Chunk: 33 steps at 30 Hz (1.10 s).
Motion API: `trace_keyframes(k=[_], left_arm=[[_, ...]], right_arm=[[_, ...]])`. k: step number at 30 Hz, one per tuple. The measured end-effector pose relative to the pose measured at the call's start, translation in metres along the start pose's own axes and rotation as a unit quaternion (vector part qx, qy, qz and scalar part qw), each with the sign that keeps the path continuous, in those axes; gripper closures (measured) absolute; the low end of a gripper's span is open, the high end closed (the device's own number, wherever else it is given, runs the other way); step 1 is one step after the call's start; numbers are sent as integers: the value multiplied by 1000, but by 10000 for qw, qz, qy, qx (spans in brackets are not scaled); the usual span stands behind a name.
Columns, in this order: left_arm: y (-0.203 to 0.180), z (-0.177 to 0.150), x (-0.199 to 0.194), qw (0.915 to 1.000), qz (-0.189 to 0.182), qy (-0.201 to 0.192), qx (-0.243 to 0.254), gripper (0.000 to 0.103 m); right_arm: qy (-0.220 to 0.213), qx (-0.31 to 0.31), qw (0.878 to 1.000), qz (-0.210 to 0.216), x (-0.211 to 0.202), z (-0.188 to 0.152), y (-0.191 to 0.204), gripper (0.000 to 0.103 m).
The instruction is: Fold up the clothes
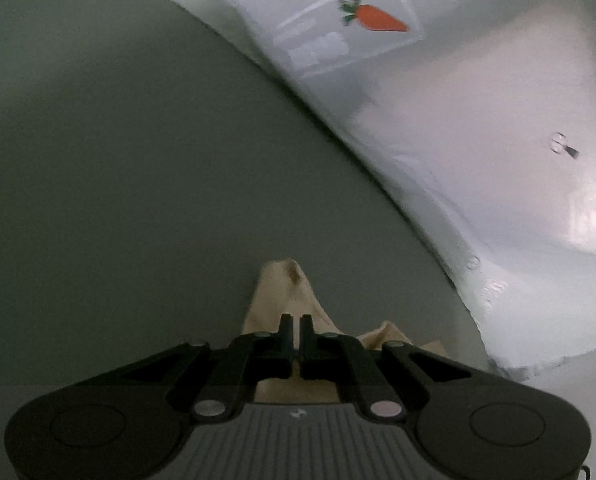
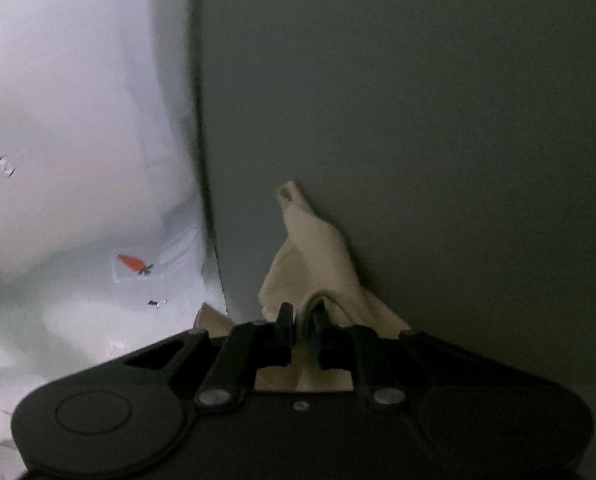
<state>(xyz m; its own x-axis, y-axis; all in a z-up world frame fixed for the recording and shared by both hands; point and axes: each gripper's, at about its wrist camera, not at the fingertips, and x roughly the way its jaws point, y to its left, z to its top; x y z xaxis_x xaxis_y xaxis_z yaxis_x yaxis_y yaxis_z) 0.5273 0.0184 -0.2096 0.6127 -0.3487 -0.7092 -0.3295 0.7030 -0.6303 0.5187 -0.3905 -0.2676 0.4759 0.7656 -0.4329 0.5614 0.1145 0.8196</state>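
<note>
Closest to my left lens is the left claw (image 1: 296, 322), its two black fingers drawn nearly together with a fold of cream cloth (image 1: 288, 296) pinched between them; the cloth rises to a small peak just past the fingertips and spills out to the right under the linkage. From the right lens I see the right claw (image 2: 301, 312) likewise clamped on the same cream cloth (image 2: 318, 248), which bunches up ahead of the tips into a narrow twisted point. A thin seam or cord loops over the right-hand finger there.

Beyond both claws lies a plain grey-green surface (image 1: 138, 160), bare and dim, taking most of each view. It ends at a dark curved edge (image 1: 338, 132), which runs from upper left down to lower right in the left view and nearly upright in the right view. Past that edge is a pale, glossy white area (image 1: 478, 120) carrying a clear packet with a carrot picture (image 1: 374, 18), plus a small dark-and-clear item (image 1: 564, 146) I cannot identify. Nothing stands between the claws and the grey-green surface ahead. In both views the packet sits well apart from the cloth.
</note>
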Motion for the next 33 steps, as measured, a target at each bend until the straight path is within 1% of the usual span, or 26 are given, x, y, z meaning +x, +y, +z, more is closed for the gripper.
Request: trace_keyframes(k=[2, 5, 6, 9, 10, 12, 13, 14, 15, 16, 17, 18, 19, 20, 21, 23, 24, 25, 26, 28, 29, 31, 33], left_arm=[[2, 6, 6, 10000, 74, 6, 15, 102], [2, 11, 11, 9998, 178, -21, 132, 102], [1, 13, 10, 9996, 203, -44, 171, 102], [0, 15, 1, 9990, 307, -196, 254, 101], [0, 15, -5, 9987, 343, -259, 266, 97], [2, 15, -16, 9980, 403, -367, 311, 90], [2, 14, -21, 9974, 451, -432, 347, 80], [3, 13, -27, 9968, 499, -496, 383, 72], [2, 11, -33, 9960, 534, -536, 483, 68], [1, 8, -37, 9950, 562, -566, 608, 58], [0, 6, -42, 9938, 591, -596, 734, 46], [-2, 2, -44, 9924, 592, -593, 903, 40], [-5, -4, -44, 9906, 582, -578, 1090, 30], [-8, -9, -45, 9886, 572, -562, 1277, 25], [-10, -14, -43, 9863, 556, -508, 1467, 23], [-16, -21, -32, 9805, 582, -320, 1850, 20], [-20, -26, -24, 9762, 619, -215, 2066, 20], [-23, -31, -17, 9714, 655, -110, 2280, 20], [-26, -34, -9, 9674, 700, -40, 2435, 20], [-30, -39, 6, 9597, 794, 72, 2696, 20], [-30, -40, 13, 9579, 797, 126, 2755, 20], [-29, -38, 23, 9588, 723, 219, 2737, 20], [-24, -35, 27, 9616, 605, 283, 2660, 20]], right_arm=[[45, 32, 10000, -10, 3, 3, 0, 85], [2, -211, 9998, -1, 1, 2, 12, 72], [-30, -322, 9995, 7, -1, 1, 16, 66], [-332, -725, 9968, 105, -10, 0, 32, 57], [-429, -849, 9954, 144, -13, 0, 37, 55], [-590, -1261, 9903, 37, -20, -4, 50, 55], [-668, -1478, 9868, -31, -23, -6, 56, 54], [-747, -1858, 9795, -214, -25, -11, 65, 52], [-826, -2293, 9688, -438, -28, -18, 73, 49], [-875, -2721, 9560, -667, -28, -26, 80, 44], [-890, -3219, 9381, -922, -25, -37, 85, 42], [-894, -3733, 9158, -1183, -21, -48, 89, 36], [-896, -4232, 8900, -1440, -17, -60, 94, 33], [-824, -4604, 8691, -1611, -11, -70, 95, 31], [-725, -4926, 8494, -1749, -5, -79, 94, 29], [-563, -5302, 8224, -1984, 10, -90, 89, 27], [-534, -5391, 8144, -2082, 18, -92, 87, 27], [-539, -5432, 8092, -2173, 25, -92, 84, 27], [-535, -5457, 8063, -2220, 22, -90, 76, 27], [-529, -5423, 8086, -2220, 24, -82, 68, 27], [-538, -5384, 8118, -2196, 27, -78, 68, 27], [-549, -5337, 8163, -2140, 33, -68, 69, 27], [-525, -5414, 8119, -2118, 36, -62, 71, 28]])
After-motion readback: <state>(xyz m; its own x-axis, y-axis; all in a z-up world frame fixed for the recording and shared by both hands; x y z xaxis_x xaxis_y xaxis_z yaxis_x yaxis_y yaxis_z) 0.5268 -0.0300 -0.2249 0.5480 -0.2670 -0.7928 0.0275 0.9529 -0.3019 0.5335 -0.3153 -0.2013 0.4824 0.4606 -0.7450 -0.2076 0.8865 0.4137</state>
